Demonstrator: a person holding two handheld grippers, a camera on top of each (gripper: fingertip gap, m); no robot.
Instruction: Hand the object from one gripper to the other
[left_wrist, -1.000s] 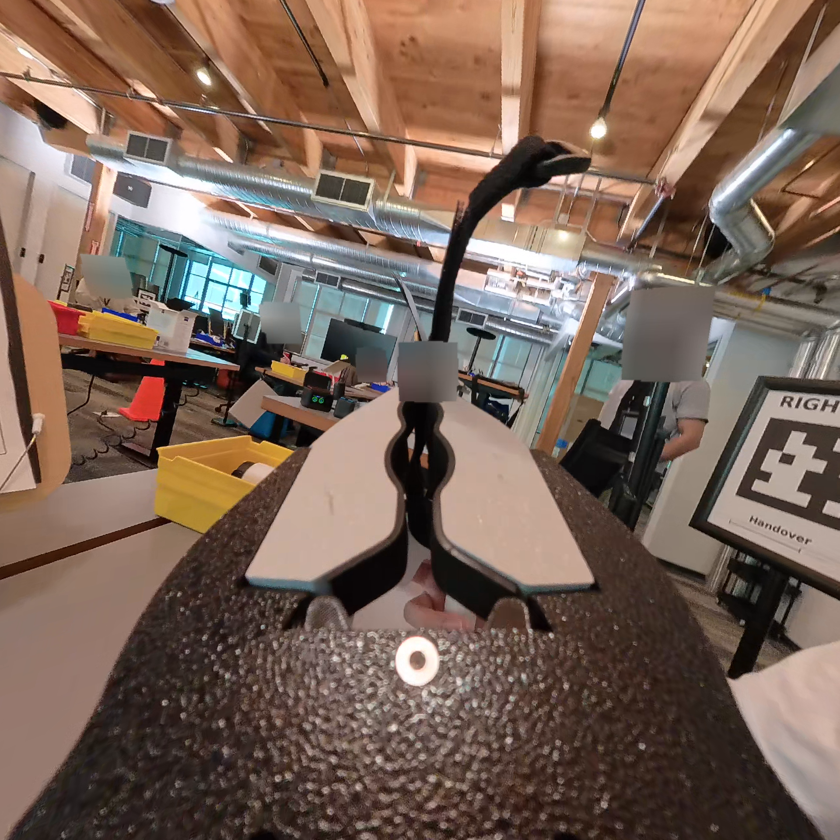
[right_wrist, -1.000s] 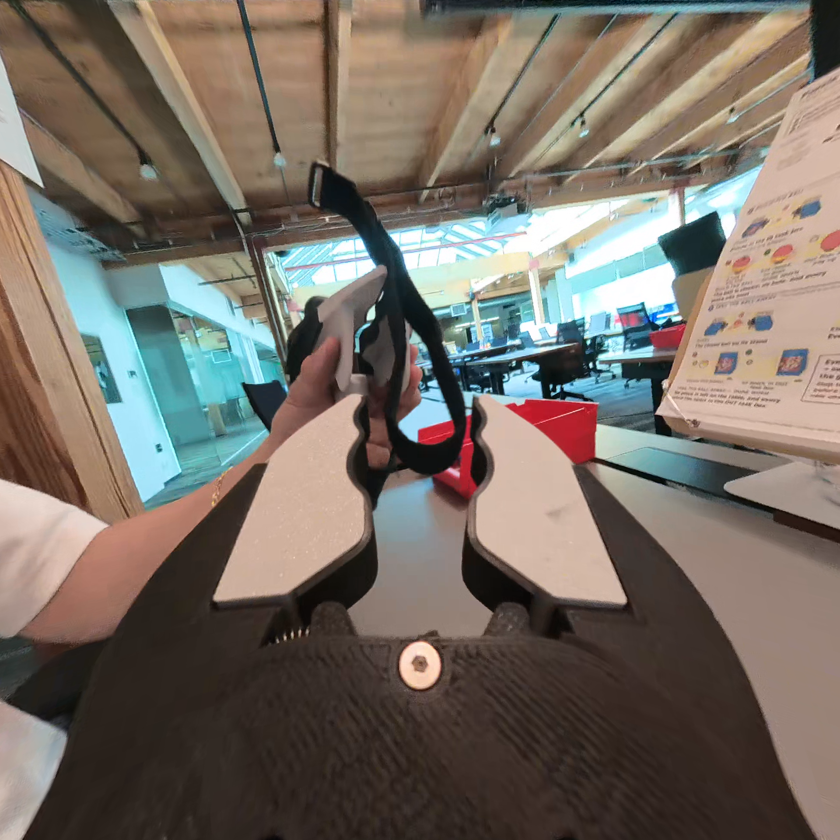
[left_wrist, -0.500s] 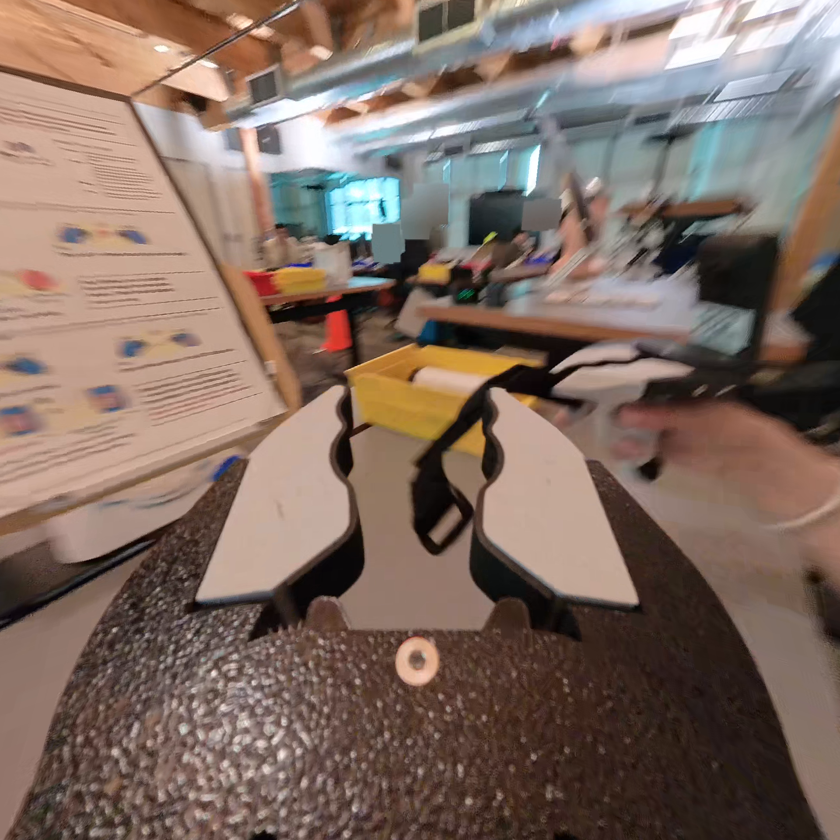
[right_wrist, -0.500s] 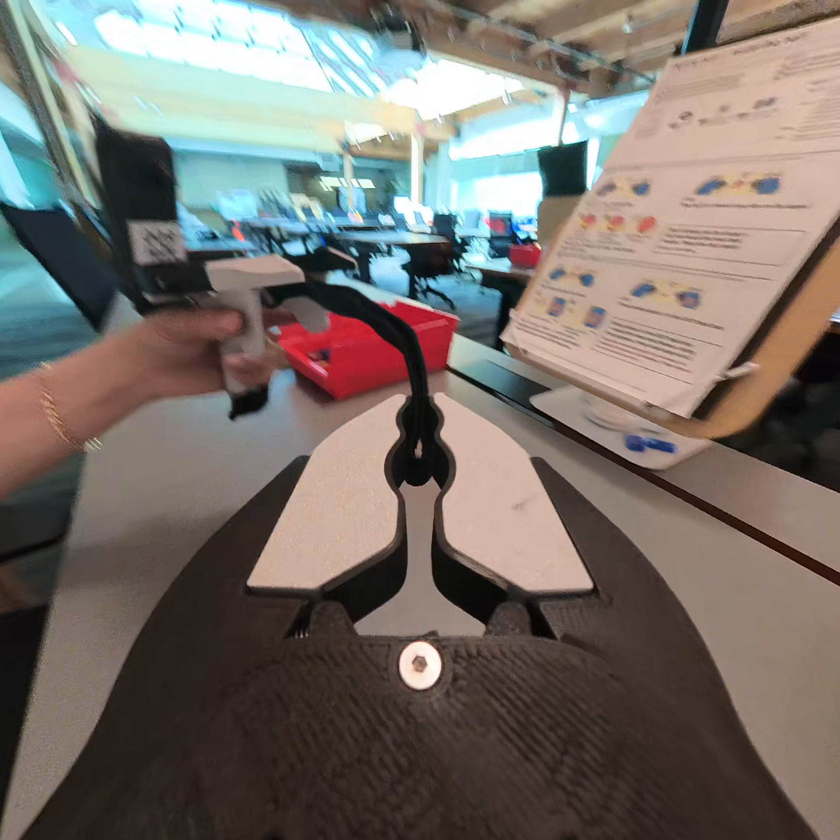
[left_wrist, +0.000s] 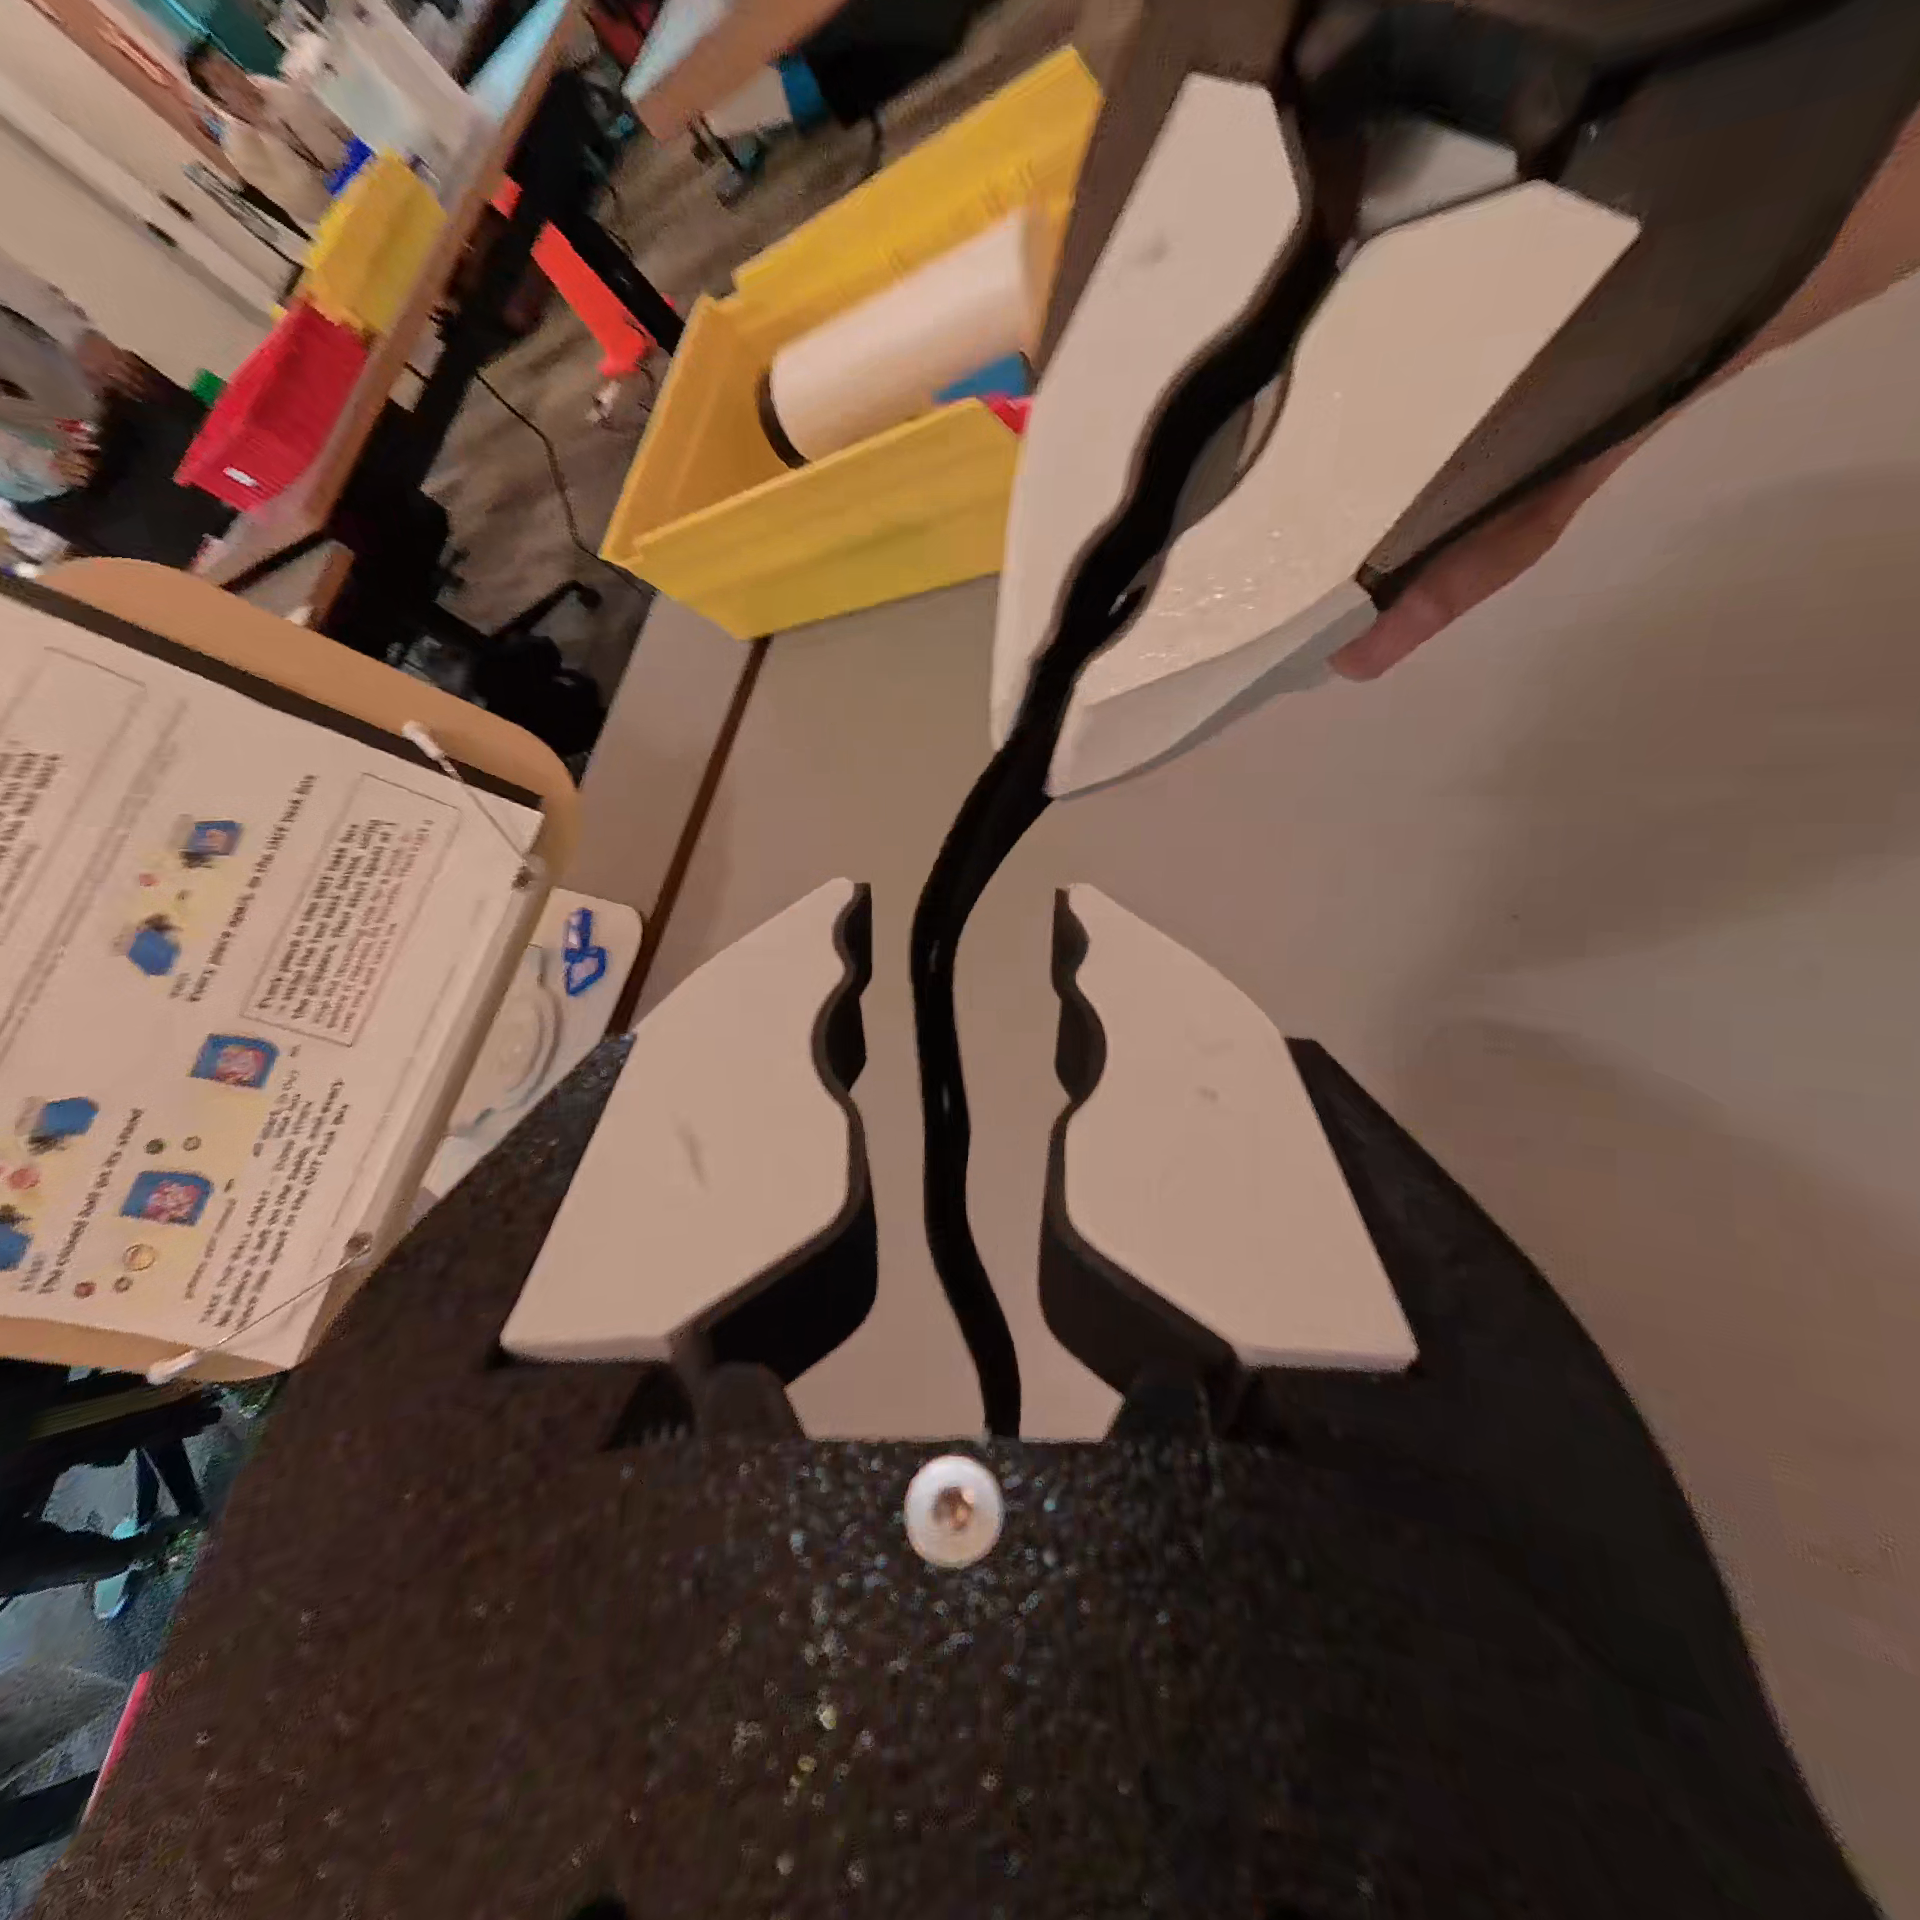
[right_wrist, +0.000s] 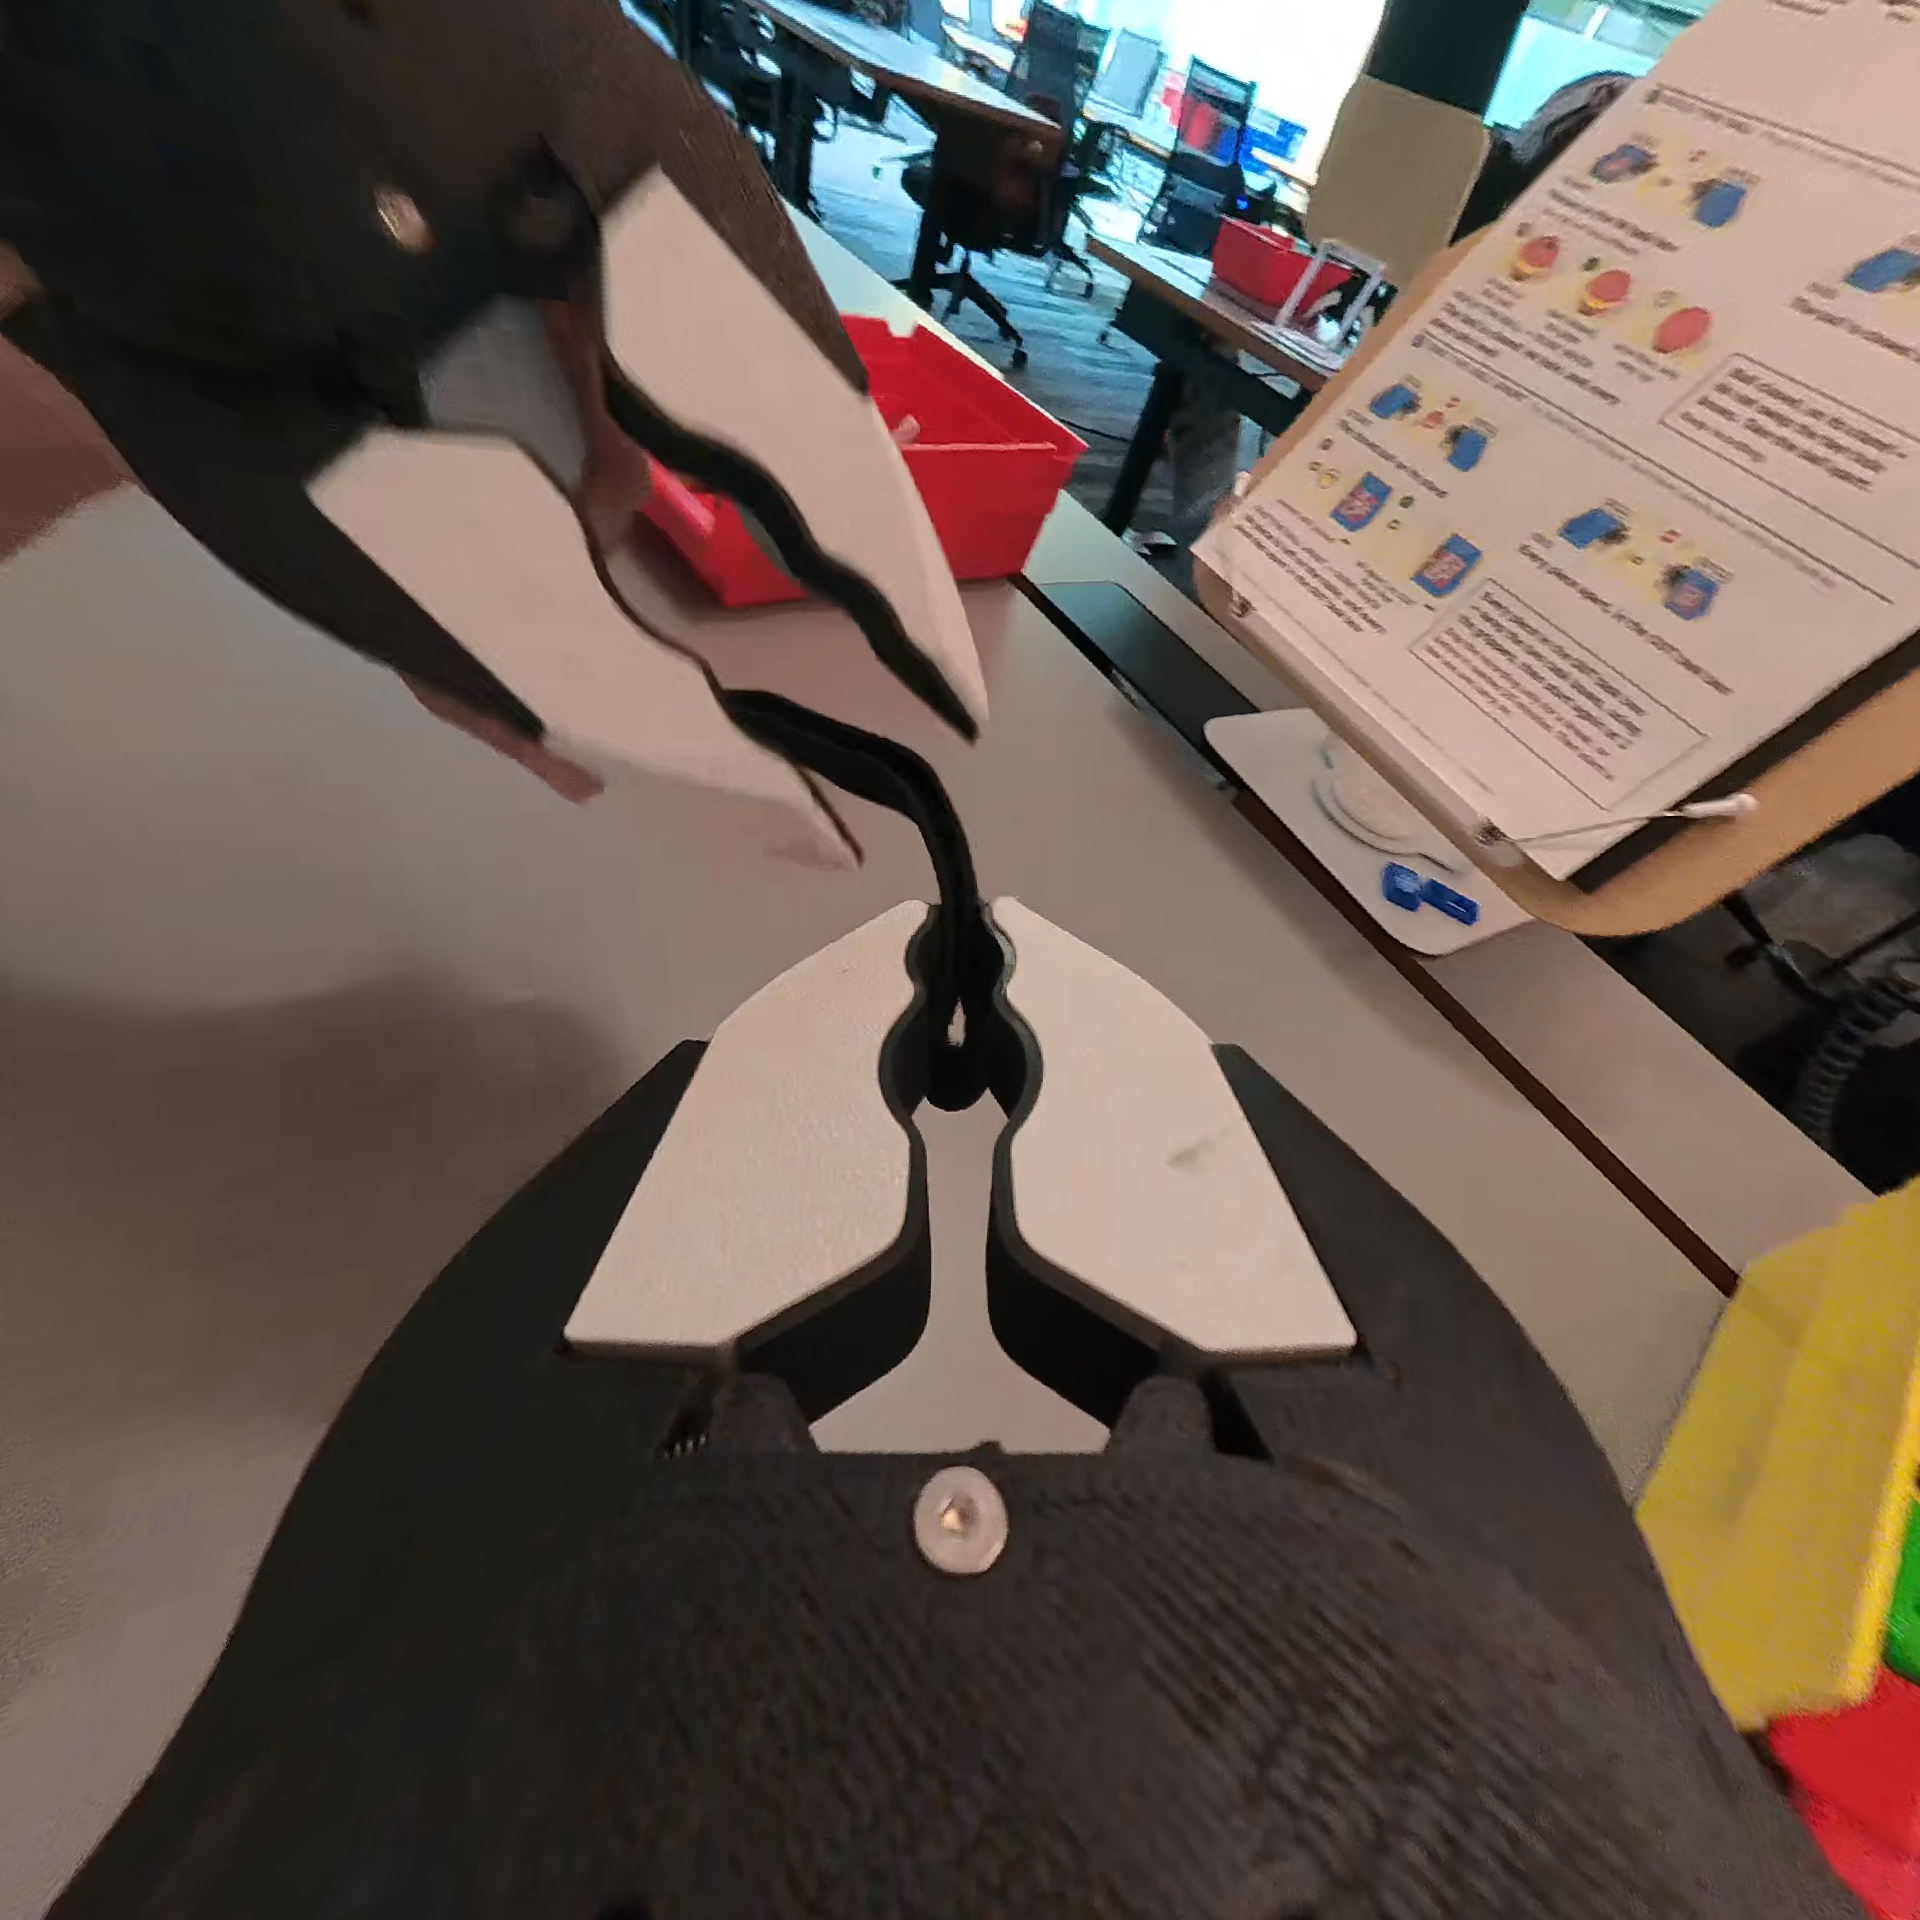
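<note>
A black strap (left_wrist: 940, 1039) runs lengthwise through the gap between the fingers of my left gripper (left_wrist: 961, 894), which is open and not pinching it. The strap's far part is clamped in my right gripper (left_wrist: 1039, 748), which points back at the left one from the upper right, close above it. In the right wrist view my right gripper (right_wrist: 961, 909) is shut on the strap (right_wrist: 935, 821) at its fingertips. The left gripper (right_wrist: 904, 784) shows at upper left, open around the strap's other part. Both are over the grey table (left_wrist: 1558, 935).
A yellow bin (left_wrist: 831, 520) holding a white roll (left_wrist: 904, 343) stands at the table's far edge. A sheet of instructions on a stand (left_wrist: 208, 987) is at the left. In the right wrist view a red bin (right_wrist: 966, 457) sits behind and the stand (right_wrist: 1610, 468) at right. Only a small space, under 4 cm, lies between the two pairs of fingers.
One second ago the left gripper was shut on the strap and the right was open. The right has since shut on it, the left has opened, and both have tilted down towards the table.
</note>
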